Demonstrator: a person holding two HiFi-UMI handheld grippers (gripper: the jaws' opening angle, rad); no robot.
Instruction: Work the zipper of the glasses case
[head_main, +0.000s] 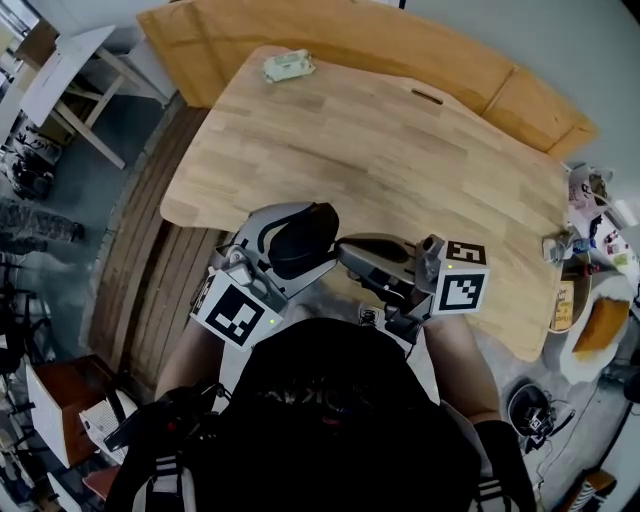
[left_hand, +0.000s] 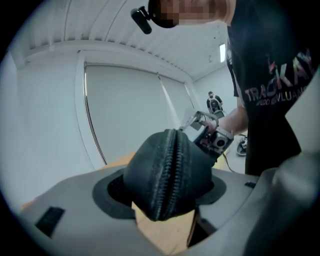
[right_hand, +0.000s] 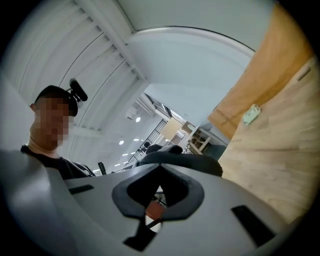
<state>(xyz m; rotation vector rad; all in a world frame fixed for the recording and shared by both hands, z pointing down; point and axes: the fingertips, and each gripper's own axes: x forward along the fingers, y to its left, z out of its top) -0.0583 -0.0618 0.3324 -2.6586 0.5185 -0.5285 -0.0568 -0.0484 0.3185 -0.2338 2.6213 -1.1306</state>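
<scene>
A black glasses case (head_main: 305, 232) hangs in the air above the near edge of the wooden table (head_main: 400, 150). My left gripper (head_main: 293, 247) is shut on it, one jaw on each side. In the left gripper view the case (left_hand: 165, 165) fills the gap between the jaws of the left gripper (left_hand: 165, 202), and its zipper (left_hand: 169, 170) runs up the middle, facing the camera. My right gripper (head_main: 352, 258) is shut, and in the left gripper view the right gripper (left_hand: 192, 121) has its tips at the zipper's far end. The pull itself is hidden. In the right gripper view the right gripper (right_hand: 157, 192) shows no gap.
A small pale green object (head_main: 288, 66) lies at the table's far side. Clutter and containers (head_main: 590, 300) crowd the table's right end. A second wooden panel (head_main: 330, 30) lies beyond the table, and white furniture (head_main: 70, 80) stands at the far left.
</scene>
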